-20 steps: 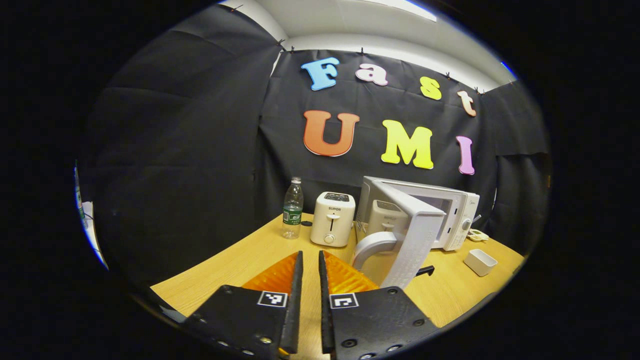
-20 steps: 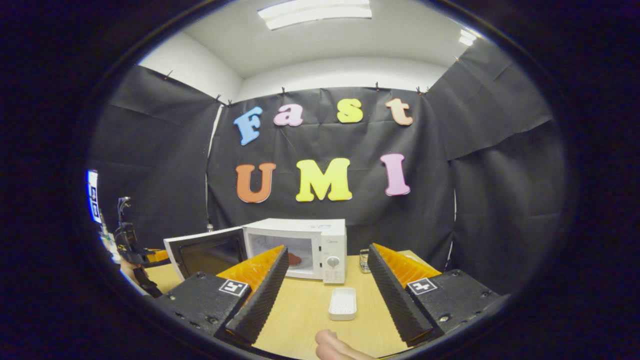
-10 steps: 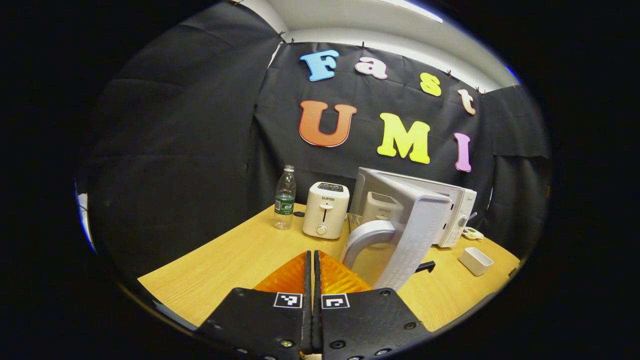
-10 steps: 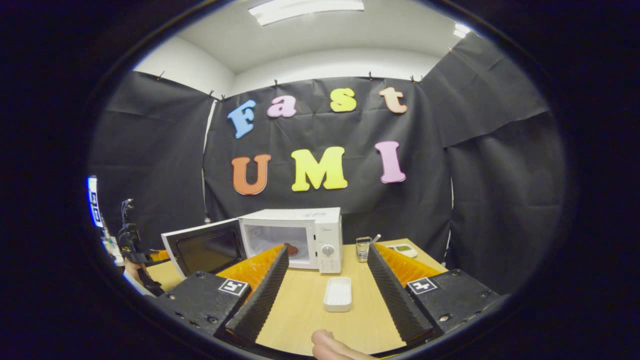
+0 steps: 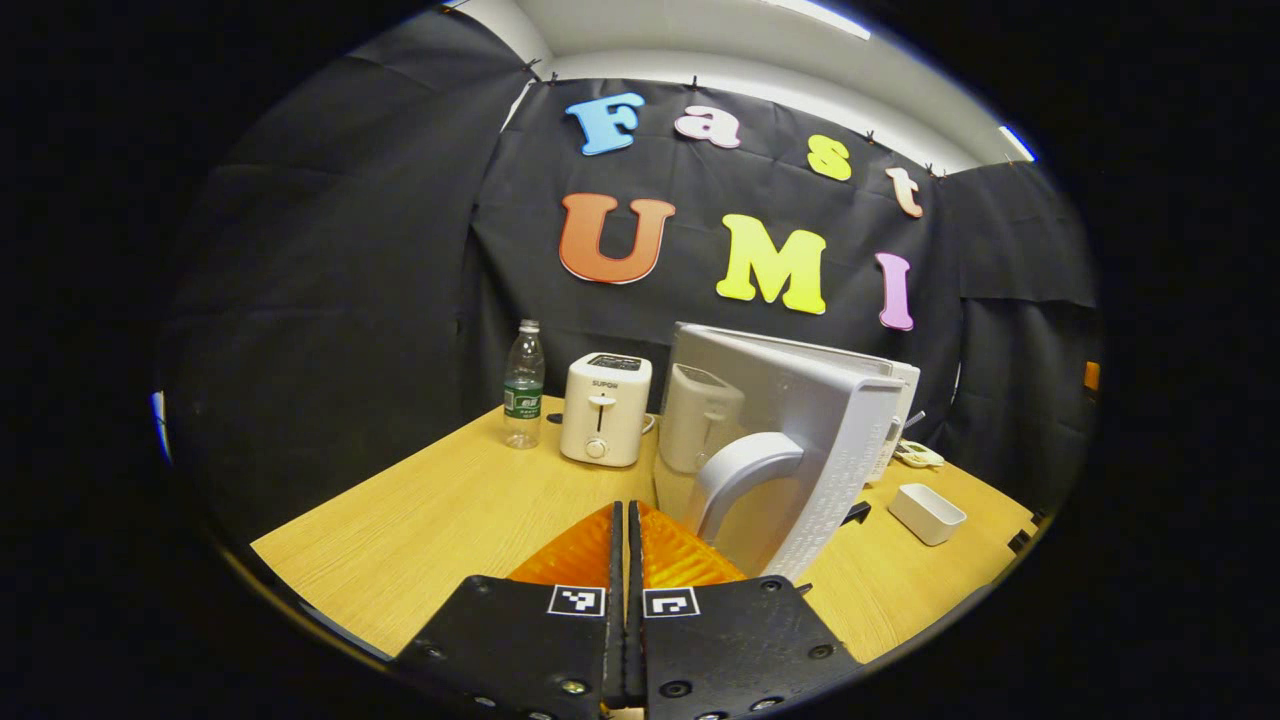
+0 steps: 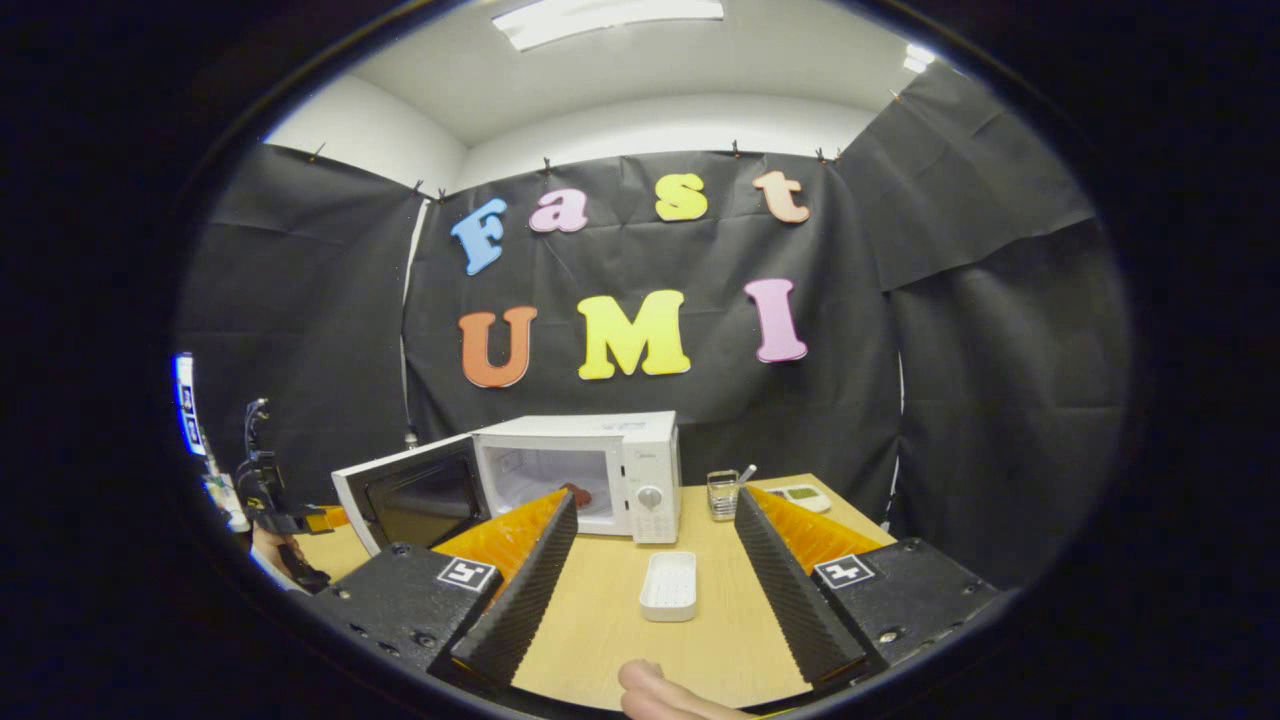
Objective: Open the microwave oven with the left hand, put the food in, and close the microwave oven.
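Left gripper (image 5: 625, 560): fingers pressed together, nothing between them, low over the wooden table (image 5: 440, 520). Microwave door (image 5: 790, 440): swung open, its curved handle (image 5: 735, 475) just ahead and right of the fingertips. Toaster (image 5: 604, 408) and water bottle (image 5: 523, 384): farther ahead, left. Right gripper (image 6: 650, 540): fingers spread wide, empty. White tray (image 6: 670, 585): on the table between them. Microwave oven (image 6: 580, 470): beyond, cavity exposed, dark reddish food (image 6: 577, 494) inside. Glass (image 6: 722, 494): right of the oven.
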Action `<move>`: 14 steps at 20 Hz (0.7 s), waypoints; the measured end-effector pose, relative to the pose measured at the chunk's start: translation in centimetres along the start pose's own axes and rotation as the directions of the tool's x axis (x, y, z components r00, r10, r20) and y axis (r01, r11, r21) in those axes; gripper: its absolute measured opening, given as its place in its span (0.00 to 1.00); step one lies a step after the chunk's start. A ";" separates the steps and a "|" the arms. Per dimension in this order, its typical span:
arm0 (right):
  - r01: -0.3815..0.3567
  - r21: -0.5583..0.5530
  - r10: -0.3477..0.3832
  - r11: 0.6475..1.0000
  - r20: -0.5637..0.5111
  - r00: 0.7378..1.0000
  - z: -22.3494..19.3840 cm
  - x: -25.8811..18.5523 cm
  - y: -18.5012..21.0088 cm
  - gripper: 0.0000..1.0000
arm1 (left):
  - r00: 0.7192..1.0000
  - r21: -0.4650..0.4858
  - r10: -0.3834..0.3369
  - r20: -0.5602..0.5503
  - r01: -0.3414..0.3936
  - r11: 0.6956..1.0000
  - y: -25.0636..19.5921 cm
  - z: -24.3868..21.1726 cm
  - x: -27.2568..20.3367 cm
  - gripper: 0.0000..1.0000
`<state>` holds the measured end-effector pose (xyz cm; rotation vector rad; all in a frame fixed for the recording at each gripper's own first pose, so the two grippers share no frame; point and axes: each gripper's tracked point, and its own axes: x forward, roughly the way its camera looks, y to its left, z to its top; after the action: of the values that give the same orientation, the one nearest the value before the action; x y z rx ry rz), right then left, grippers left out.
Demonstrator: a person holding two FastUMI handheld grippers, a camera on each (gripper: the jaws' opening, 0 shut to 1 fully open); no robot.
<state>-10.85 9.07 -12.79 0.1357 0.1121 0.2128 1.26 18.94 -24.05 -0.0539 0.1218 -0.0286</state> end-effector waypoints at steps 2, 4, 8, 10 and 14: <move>0.009 -0.003 -0.009 1.000 0.004 1.000 0.1 0.0 -0.4 1.00 | 0.999 0.028 -0.041 -0.004 0.041 0.999 -2.1 -0.1 0.4 0.00; 0.011 -0.001 -0.011 1.000 0.005 1.000 0.2 0.1 -0.5 1.00 | 0.997 0.041 -0.080 -0.015 0.080 0.996 -4.1 -0.5 0.9 0.00; -0.023 0.012 0.023 1.000 0.006 1.000 0.0 0.1 0.0 1.00 | 0.987 0.027 -0.157 -0.044 0.159 0.987 -7.8 -1.1 2.4 0.00; -0.025 0.016 0.025 1.000 0.010 1.000 0.0 0.0 -0.4 1.00 | 0.979 0.044 -0.197 -0.049 0.199 0.979 -9.8 -1.2 2.9 0.00; -0.011 0.022 0.011 1.000 0.019 1.000 0.0 0.1 -1.4 1.00 | 0.959 0.036 -0.276 -0.063 0.278 0.960 -13.7 -1.6 4.5 0.00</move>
<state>-10.45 7.76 -12.95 0.1601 0.0947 0.2212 5.19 5.08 -25.37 -0.0249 0.1699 -0.3134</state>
